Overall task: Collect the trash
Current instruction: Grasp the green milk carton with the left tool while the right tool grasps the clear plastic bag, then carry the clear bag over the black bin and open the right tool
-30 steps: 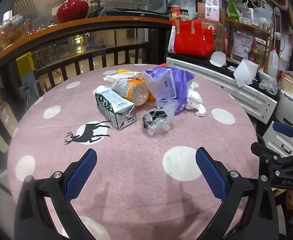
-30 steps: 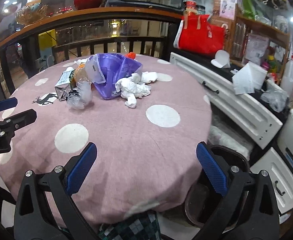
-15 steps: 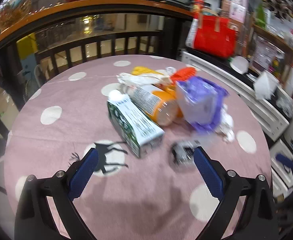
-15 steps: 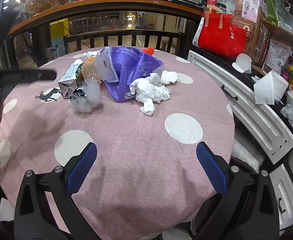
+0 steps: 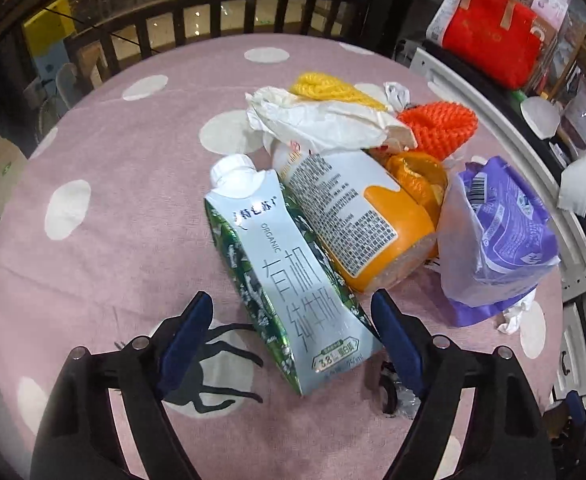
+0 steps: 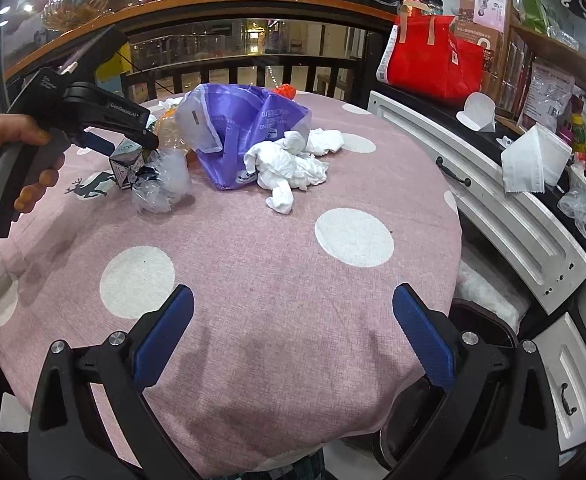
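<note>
A green and white milk carton [image 5: 293,284] lies on the pink dotted tablecloth [image 5: 105,240]. My left gripper [image 5: 293,340] is open, its fingers on either side of the carton's base, not closed on it. Against the carton lie an orange bottle [image 5: 361,220], a white crumpled bag [image 5: 317,120] and a purple plastic bag [image 5: 497,232]. My right gripper [image 6: 293,336] is open and empty over the table's near edge. In the right wrist view I see the left gripper [image 6: 93,120] at the carton [image 6: 127,162], crumpled clear plastic [image 6: 161,188] and white tissues [image 6: 289,164].
Yellow [image 5: 333,88] and orange [image 5: 441,124] knitted pieces lie behind the pile. A dark bin [image 6: 477,332] stands below the table's right edge beside a white cabinet [image 6: 493,200]. A red bag [image 6: 433,64] sits on the cabinet. A dark railing [image 5: 213,12] runs behind the table.
My left gripper has moved forward and down over the pile until its fingers straddle the milk carton. My right gripper has edged forward over the table and stays open.
</note>
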### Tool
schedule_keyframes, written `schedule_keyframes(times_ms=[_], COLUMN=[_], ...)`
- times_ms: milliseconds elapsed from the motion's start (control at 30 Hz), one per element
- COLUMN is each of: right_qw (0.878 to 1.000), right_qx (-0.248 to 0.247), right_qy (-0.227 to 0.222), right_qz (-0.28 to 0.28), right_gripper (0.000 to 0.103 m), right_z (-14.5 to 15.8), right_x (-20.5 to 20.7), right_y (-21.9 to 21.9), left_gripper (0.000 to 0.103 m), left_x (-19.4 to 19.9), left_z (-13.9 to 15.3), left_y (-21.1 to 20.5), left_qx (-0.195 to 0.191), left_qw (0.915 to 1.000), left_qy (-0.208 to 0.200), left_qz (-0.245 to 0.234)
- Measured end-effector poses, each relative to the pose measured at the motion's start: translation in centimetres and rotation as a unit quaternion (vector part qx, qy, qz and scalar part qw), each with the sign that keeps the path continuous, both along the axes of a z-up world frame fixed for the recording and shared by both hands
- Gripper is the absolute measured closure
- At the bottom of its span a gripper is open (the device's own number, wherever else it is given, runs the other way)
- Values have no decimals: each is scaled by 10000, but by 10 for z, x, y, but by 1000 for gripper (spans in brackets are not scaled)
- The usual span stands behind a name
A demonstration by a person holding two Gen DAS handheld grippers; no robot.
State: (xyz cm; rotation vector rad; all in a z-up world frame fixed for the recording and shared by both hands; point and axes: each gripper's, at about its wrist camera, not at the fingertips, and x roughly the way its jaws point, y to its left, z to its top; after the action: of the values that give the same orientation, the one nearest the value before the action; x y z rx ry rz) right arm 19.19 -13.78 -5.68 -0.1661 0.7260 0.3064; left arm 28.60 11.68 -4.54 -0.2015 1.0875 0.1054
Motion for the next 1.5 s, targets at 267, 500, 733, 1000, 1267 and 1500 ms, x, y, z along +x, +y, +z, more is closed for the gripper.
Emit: schedule_keyframes(times_ms=[267,500,733,1000,1267,1500], right_qw=[10000,9999,9995,9961,9906,9909], right_qx=[69,63,61,192,379,283], right_qy=[47,74,80,393,772,974], right_qz=[10,125,289,772,1060,889], right_gripper=[5,5,5,5,6,26], right_z=[-1,0,5,5,1,-13], right_x=[0,4,10,36,68,93], right_y=[-2,6,20,59,113,144], left_gripper=[27,42,53,53,53,53], left_x=[10,9,-4,-43,-81,-106], left_z=[-13,-14,-10,-9,1,0], left_y=[11,17,29,47,62,65], left_qx=[-72,69,59,-190,-361,-391], left_qw=[9992,9990,9995,9978,9933,9908], left_qy=[261,166,-156,-615,-1018,-1192], left_qz=[-293,-401,-260,126,411,511])
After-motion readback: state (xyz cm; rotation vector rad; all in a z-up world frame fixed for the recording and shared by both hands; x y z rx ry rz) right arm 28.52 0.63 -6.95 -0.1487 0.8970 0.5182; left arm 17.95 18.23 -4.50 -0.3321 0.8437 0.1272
